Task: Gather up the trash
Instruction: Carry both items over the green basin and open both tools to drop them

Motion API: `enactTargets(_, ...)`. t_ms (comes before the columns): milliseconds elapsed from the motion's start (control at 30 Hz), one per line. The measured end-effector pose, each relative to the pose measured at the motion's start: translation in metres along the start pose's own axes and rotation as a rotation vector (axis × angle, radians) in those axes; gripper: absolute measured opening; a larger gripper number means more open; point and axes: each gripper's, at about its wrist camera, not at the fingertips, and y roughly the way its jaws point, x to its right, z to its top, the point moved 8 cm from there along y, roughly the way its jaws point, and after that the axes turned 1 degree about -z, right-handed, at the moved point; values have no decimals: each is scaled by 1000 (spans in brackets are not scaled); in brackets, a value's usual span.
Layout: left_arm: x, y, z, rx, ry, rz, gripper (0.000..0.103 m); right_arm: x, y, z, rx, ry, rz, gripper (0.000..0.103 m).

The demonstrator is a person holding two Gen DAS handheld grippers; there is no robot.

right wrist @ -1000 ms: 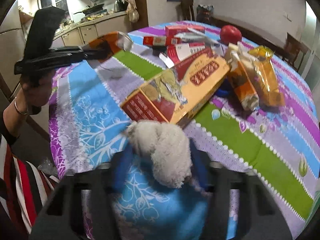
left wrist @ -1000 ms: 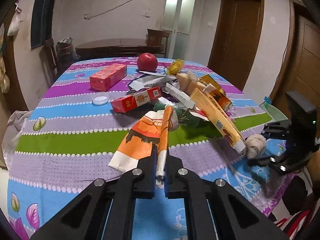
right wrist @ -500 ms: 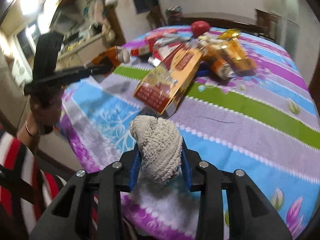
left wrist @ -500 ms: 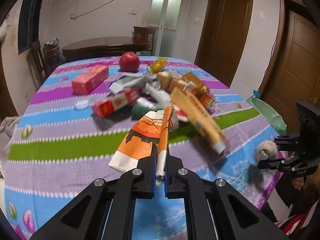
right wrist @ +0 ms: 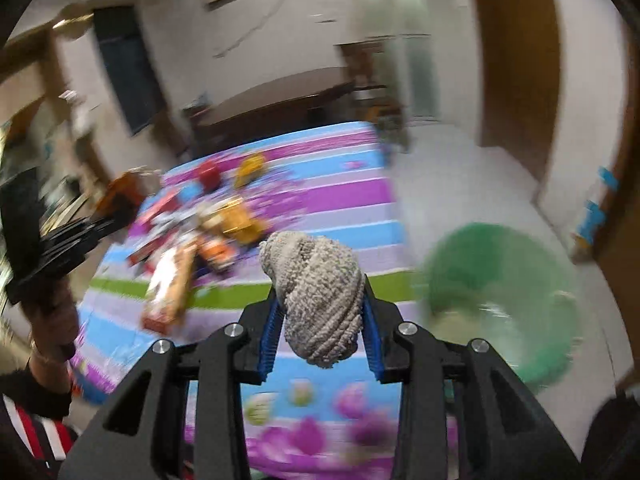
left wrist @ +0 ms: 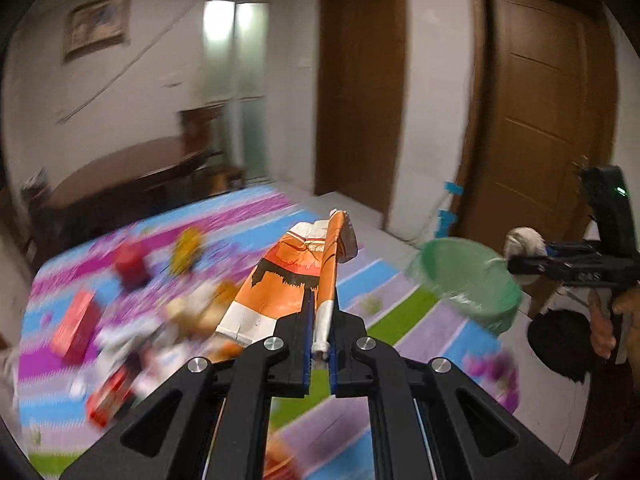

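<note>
Firstly, the left wrist view: the flattened orange and white carton [left wrist: 280, 280] sits directly between the fingers of the left gripper [left wrist: 320, 344], projecting forward and upward from the tips. Compared with a second ago, the striped tablecloth [left wrist: 404, 316] and its litter pile [left wrist: 132, 320] have slid left and lower in frame, now blurred, and a green bin [left wrist: 468, 280] has come into sight at the right, past the table edge. The jaws are pressed together on the carton's folded edge.

Secondly, the right wrist view: the grey knitted wad [right wrist: 316, 292] stands between the blue pads of the right gripper [right wrist: 320, 340], bulging above them. Earlier the table filled the frame; now the green bin [right wrist: 504, 304] lies just right of the fingers. The jaws are partly spread and pinch the wad on both sides. The left gripper [right wrist: 116, 208] shows at left, carton tip blurred.
</note>
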Motion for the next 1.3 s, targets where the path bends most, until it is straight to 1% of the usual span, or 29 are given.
enactTargets(33,19,13,14,-2,20,-39,7,25,-1,7,-7,35,-24,34)
enactTargets(67,33,24,23,-8,33,-58,7,44,-5,11,-10,60,-42,34)
enactTargets(133,70,56,42,-40,74,-117,7,84,-9,15,-32,109,-82,34)
enactTargets(233,123,105,61,-84,124,-213,7,129,-10,15,-75,156,-131,34)
enactTargets(300,157,138,67,-112,156,-265,7,152,-7,13,-112,197,-135,34)
enactTargets(400,198,189,67,-164,198,-291,7,176,1,6,-165,230,-156,34)
enactTargets(433,210,203,64,-186,204,-292,7,186,7,4,-190,244,-166,34)
enactTargets(500,230,236,56,-239,222,-288,7,197,21,-1,-232,271,-161,34)
enactTargets(567,245,262,48,-279,240,-279,7,203,32,-6,-263,276,-163,34)
enactTargets(633,252,290,38,-315,238,-278,7,209,42,-11,-290,278,-165,34)
enactTargets(767,261,319,26,-355,246,-259,7,211,57,-17,-331,276,-166,34)
enactTargets(867,261,333,20,-374,240,-253,7,210,64,-18,-356,266,-169,34)
enactTargets(900,252,331,17,-380,234,-255,7,210,66,-17,-360,263,-170,34)
enactTargets(1000,252,341,14,-403,228,-258,7,209,69,-18,-366,265,-176,34)
enactTargets(1100,251,348,12,-413,226,-242,8,210,72,-19,-377,241,-209,37)
enactTargets(1133,249,350,11,-421,213,-235,8,210,72,-20,-379,233,-226,42)
enactTargets(1167,244,349,11,-424,203,-234,9,212,72,-20,-381,226,-244,58)
enactTargets(1200,241,350,10,-428,195,-228,13,213,72,-21,-380,220,-268,65)
enactTargets(1233,238,349,9,-428,193,-222,17,215,71,-20,-366,217,-280,65)
enactTargets(1267,236,348,9,-425,193,-216,25,216,70,-21,-363,220,-279,65)
enactTargets(1300,235,347,9,-418,196,-212,27,216,70,-21,-358,226,-272,65)
